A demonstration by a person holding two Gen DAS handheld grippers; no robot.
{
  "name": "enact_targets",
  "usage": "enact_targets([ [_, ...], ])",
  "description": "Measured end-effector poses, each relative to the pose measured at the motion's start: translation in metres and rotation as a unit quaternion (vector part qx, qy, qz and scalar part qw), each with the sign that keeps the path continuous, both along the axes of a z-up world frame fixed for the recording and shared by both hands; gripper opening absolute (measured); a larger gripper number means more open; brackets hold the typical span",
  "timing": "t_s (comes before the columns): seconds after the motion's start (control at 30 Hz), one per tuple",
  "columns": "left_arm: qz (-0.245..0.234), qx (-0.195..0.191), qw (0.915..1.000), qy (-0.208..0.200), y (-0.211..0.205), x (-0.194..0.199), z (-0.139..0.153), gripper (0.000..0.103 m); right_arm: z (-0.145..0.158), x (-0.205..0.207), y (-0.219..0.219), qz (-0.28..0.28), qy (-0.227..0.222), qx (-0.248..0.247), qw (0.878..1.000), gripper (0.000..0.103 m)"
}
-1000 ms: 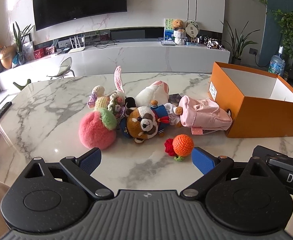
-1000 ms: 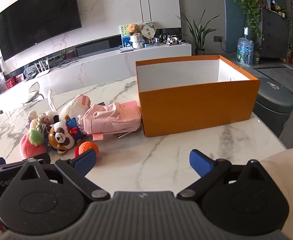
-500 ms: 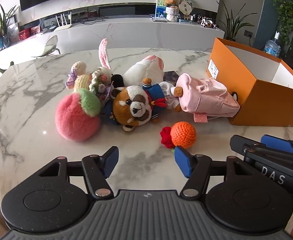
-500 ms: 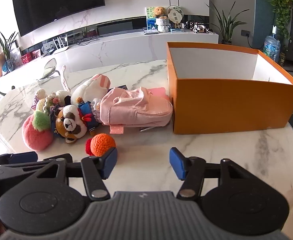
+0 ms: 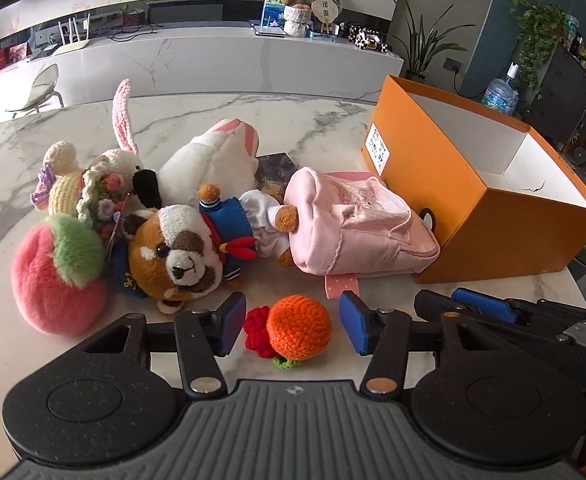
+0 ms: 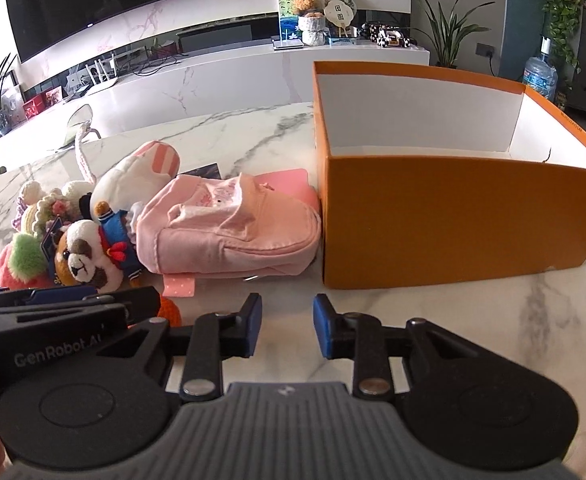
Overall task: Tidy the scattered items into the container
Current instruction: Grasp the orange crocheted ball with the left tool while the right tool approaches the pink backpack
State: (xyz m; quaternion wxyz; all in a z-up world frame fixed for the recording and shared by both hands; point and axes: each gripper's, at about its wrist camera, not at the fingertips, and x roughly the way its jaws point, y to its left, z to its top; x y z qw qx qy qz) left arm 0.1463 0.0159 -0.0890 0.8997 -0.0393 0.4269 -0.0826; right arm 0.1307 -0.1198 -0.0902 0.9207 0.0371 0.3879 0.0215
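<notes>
An orange crochet ball (image 5: pixel 298 331) with a red flower lies on the marble table between the open fingers of my left gripper (image 5: pixel 291 322), untouched by the blue pads. Behind it lie a brown plush dog (image 5: pixel 181 254), a pink plush apple (image 5: pixel 59 276), a white rabbit plush (image 5: pixel 209 164), crochet dolls (image 5: pixel 93 184) and a pink pouch (image 5: pixel 357 228). The empty orange box (image 5: pixel 489 216) stands at the right. My right gripper (image 6: pixel 287 330) is empty, its jaws partly closed, in front of the pouch (image 6: pixel 229 232) and box (image 6: pixel 461 224).
The right gripper's fingers (image 5: pixel 489 310) reach into the left wrist view at lower right. The left gripper's body (image 6: pixel 65 308) covers most of the ball in the right wrist view. The table edge (image 6: pixel 573 288) runs just right of the box. A white counter stands behind.
My left gripper has moved forward and narrowed so the orange ball now sits between its fingers. My right gripper has swung left toward the pouch and narrowed its jaws.
</notes>
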Motion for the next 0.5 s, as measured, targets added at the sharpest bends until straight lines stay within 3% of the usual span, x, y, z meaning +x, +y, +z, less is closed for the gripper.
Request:
enact_targets([
  [0.3, 0.009, 0.01, 0.9997, 0.018, -0.002, 0.004, -0.017, 0.063, -0.014, 0.003, -0.007, -0.004, 0.018, 0.018, 1.0, 0.033],
  [0.33, 0.01, 0.009, 0.9997, 0.019, -0.001, 0.004, -0.018, 0.058, -0.014, 0.003, -0.007, -0.004, 0.016, 0.02, 1.0, 0.033],
  [0.5, 0.012, 0.021, 0.9996, 0.013, 0.001, 0.002, -0.012, 0.052, -0.008, 0.0, -0.003, 0.003, 0.002, 0.024, 1.0, 0.034],
])
